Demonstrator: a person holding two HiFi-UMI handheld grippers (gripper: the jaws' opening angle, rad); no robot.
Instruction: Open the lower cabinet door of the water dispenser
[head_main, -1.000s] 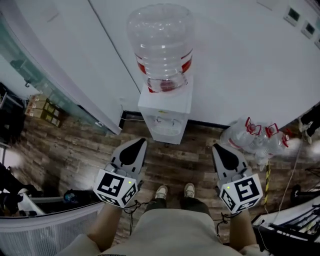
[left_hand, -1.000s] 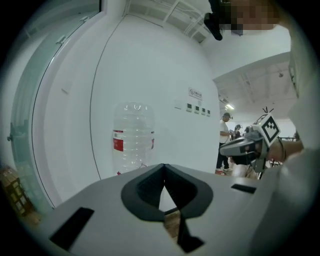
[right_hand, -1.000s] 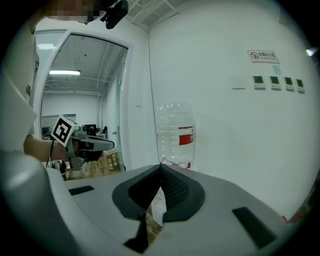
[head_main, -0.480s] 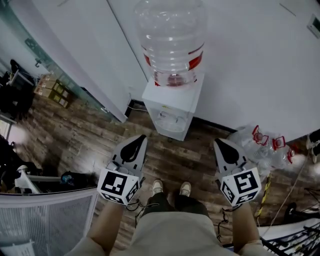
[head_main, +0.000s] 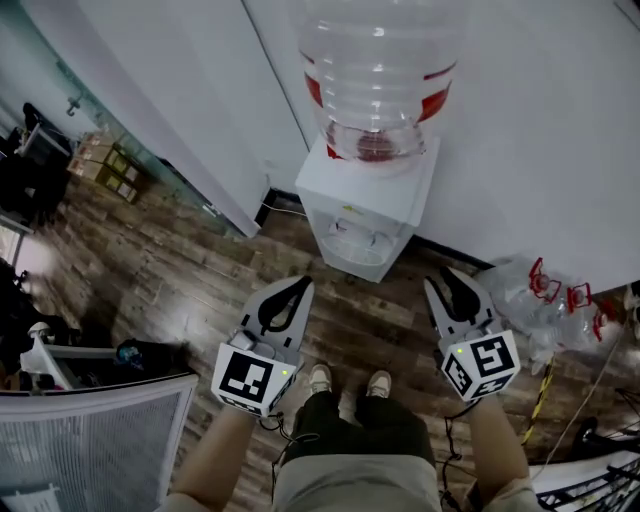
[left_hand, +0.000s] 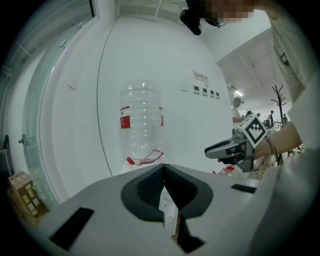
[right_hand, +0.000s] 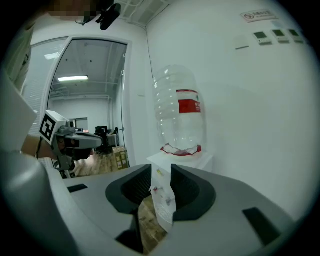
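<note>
Dispenser (head_main: 368, 213) ahead, right gripper (head_main: 449, 276) jaws opening (nothing between)

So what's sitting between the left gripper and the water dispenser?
Nothing: in the head view, only bare wooden floor separates the left gripper from the water dispenser.

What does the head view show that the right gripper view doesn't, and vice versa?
Head view only: the person's shoes and empty bottles lying at right. Right gripper view only: wall switches and a small sign, high up. Both: water dispenser, its bottle, left hand-held gripper, and right hand-held gripper, jaws opening, nothing between them.
</note>
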